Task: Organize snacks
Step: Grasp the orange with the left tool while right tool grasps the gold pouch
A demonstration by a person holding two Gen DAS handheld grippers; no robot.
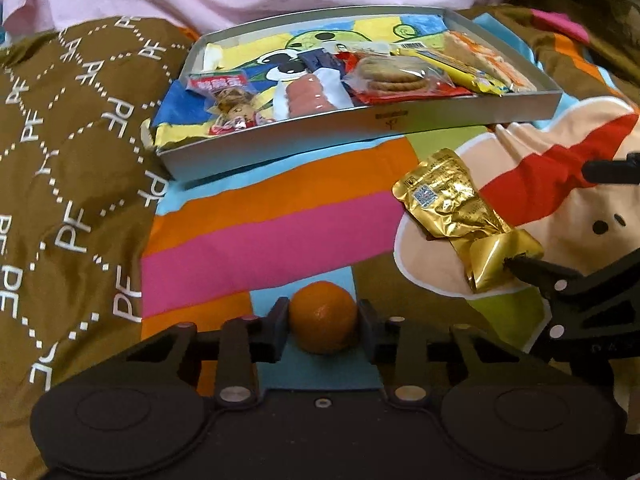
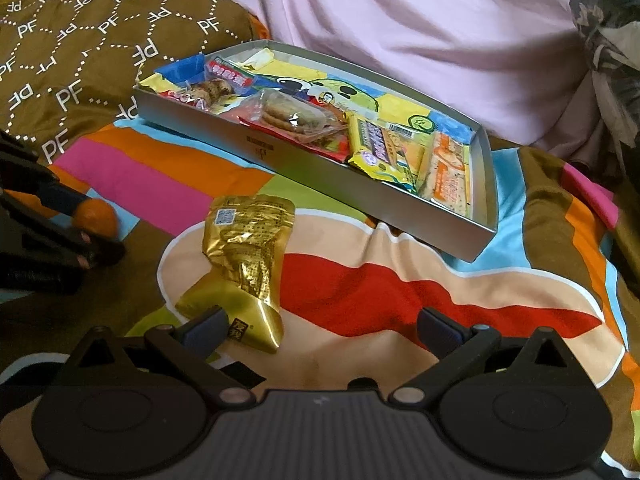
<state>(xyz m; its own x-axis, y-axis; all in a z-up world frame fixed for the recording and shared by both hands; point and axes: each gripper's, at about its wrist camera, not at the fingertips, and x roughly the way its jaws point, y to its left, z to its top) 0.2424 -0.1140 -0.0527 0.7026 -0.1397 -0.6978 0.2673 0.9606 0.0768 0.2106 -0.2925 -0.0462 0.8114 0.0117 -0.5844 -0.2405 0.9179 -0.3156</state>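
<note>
— While the orange (image 1: pixel 322 318) sits on the striped blanket (image 1: pixel 272 224), what holds it?
— The left gripper (image 1: pixel 323 330), pads pressed on both sides.
— And the gold pouch (image 2: pixel 244 264)?
— Beside the right gripper (image 2: pixel 320 330), jaws wide; the grey tray (image 2: pixel 320 172) edge lies beyond.

2 wrist fisheye views, each low over a striped bedspread (image 1: pixel 280 232), angled downward and forward.

Left wrist: set just behind the left gripper (image 1: pixel 323 320), close to the fabric, facing the grey tray (image 1: pixel 360 128) head-on.

Right wrist: set behind the right gripper (image 2: pixel 320 328), facing the tray obliquely.

Shared: tray, gold pouch (image 1: pixel 452 204), orange fruit (image 2: pixel 96 218), brown cushion (image 1: pixel 60 140), pink cloth (image 2: pixel 400 20). Each view catches the other gripper at its edge.
</note>
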